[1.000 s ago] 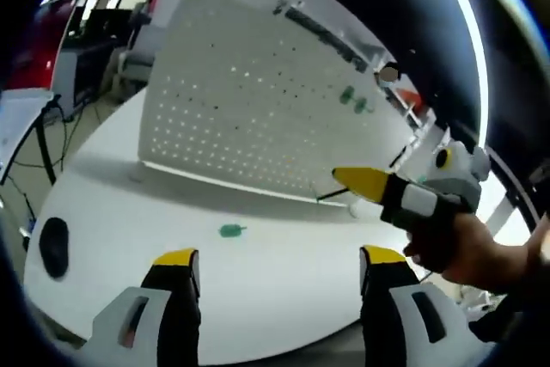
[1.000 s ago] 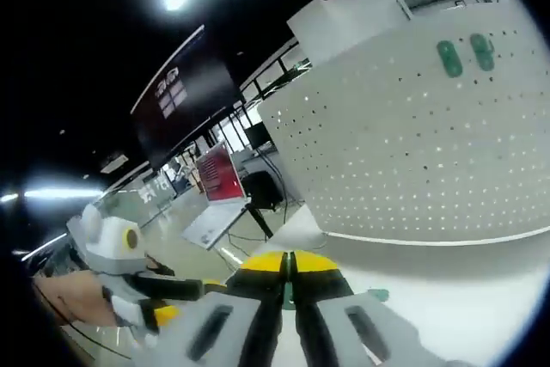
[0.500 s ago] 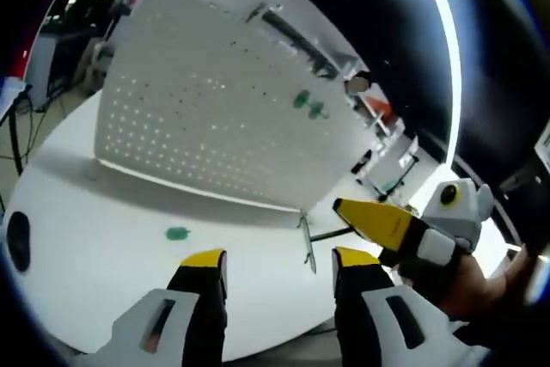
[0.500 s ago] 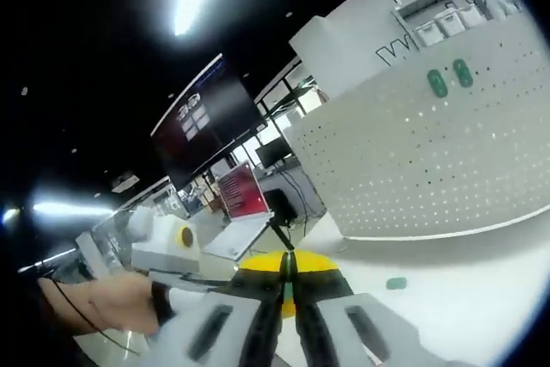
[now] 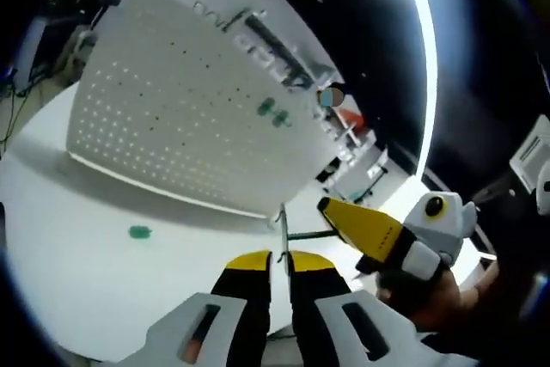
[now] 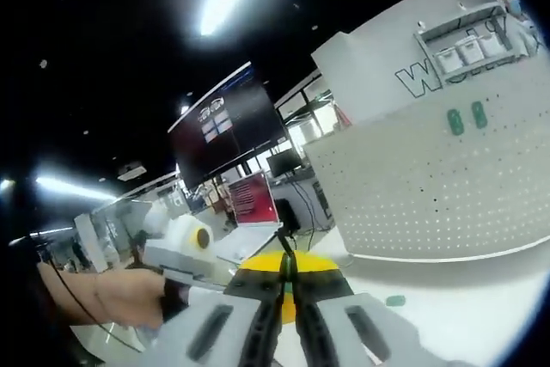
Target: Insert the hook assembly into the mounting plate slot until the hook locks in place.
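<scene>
In the left gripper view, the left gripper [image 5: 279,262] has its jaws drawn nearly together on the foot of a thin metal hook [image 5: 283,228], whose upright stem rises between the yellow tips while a cross rod runs to the right gripper [image 5: 331,212]. That gripper's yellow tip meets the rod's far end, but whether it is clamped there is hard to make out from this side. In the right gripper view, its jaws sit pressed together with a thin dark rod poking up between the tips [image 6: 288,266]; the rest of the hook is hidden behind them. The pegboard [image 5: 172,118] stands upright on the white table [image 5: 77,272], well beyond the hook. A small green piece [image 5: 138,232] lies on the table before it.
</scene>
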Available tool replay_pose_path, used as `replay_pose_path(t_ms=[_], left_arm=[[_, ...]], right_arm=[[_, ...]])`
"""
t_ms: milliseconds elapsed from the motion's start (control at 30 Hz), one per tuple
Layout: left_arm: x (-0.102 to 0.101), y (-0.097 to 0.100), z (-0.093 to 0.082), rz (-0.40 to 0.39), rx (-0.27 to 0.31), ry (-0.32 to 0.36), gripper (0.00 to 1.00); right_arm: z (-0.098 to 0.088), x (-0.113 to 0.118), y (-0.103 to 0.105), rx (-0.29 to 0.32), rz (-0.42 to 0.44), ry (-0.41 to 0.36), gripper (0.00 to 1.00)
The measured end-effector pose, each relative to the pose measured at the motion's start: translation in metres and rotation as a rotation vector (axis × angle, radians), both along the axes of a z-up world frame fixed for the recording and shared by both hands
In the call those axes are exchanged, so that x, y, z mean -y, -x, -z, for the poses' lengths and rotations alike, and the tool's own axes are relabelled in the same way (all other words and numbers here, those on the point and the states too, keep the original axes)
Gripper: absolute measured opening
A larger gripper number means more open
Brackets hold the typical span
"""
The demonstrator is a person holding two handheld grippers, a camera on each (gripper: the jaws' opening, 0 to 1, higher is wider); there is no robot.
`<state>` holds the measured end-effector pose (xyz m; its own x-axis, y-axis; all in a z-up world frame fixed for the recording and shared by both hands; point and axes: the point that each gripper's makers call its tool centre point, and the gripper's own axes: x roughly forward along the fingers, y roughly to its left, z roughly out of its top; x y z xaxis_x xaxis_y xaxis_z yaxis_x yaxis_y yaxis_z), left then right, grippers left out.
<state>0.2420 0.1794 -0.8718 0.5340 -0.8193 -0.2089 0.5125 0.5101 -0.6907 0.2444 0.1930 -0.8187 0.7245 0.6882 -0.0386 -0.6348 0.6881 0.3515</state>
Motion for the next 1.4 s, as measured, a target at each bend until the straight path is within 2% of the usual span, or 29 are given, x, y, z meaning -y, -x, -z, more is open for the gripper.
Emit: replay_pose_path(t_ms=[333,500,600,667,733,867,933,1067,1300,1333,1400], left_arm=[[-0.003,0.002,-0.016,-0.01,0.061,0.005,0.03],[-0.004,0.002,-0.016,-0.017,0.09,-0.054,0.01],[-0.005,0.001,-0.017,-0.016,0.106,-0.073,0.01],[-0.006,0.002,-0.014,0.015,0.114,-0.109,0.01],[-0.016,-0.004,-0.012,-0.002,0.153,-0.191,0.01],[-0.03,-0.012,-0.019,-0.046,0.245,-0.305,0.01],[-0.032,-0.014,-0.024,-0.064,0.296,-0.341,0.01],[-0.026,-0.011,-0.028,-0.056,0.368,-0.415,0.01],[-0.009,-0.004,-0.041,-0.043,0.448,-0.422,0.01],[-0.006,-0.003,-0.045,-0.028,0.469,-0.405,0.01],[-0.005,-0.003,-0.045,-0.025,0.478,-0.414,0.01]], right_arm=[[-0.015,-0.006,0.009,0.065,-0.008,0.026,0.0],[-0.014,-0.004,0.008,0.063,-0.004,0.04,0.0],[-0.014,-0.005,0.009,0.097,-0.021,0.112,0.01],[-0.015,-0.001,0.008,0.072,-0.015,0.094,0.08],[-0.021,0.003,0.008,0.07,-0.021,0.075,0.14],[-0.022,0.006,0.01,0.045,-0.043,0.067,0.14],[-0.02,0.005,0.012,0.013,-0.056,0.046,0.14],[-0.019,0.002,0.012,-0.001,-0.054,0.02,0.13],[-0.015,-0.005,0.014,-0.028,-0.04,-0.013,0.11],[-0.015,-0.005,0.013,-0.027,-0.036,-0.016,0.1],[-0.018,-0.004,0.012,-0.027,-0.02,-0.033,0.09]])
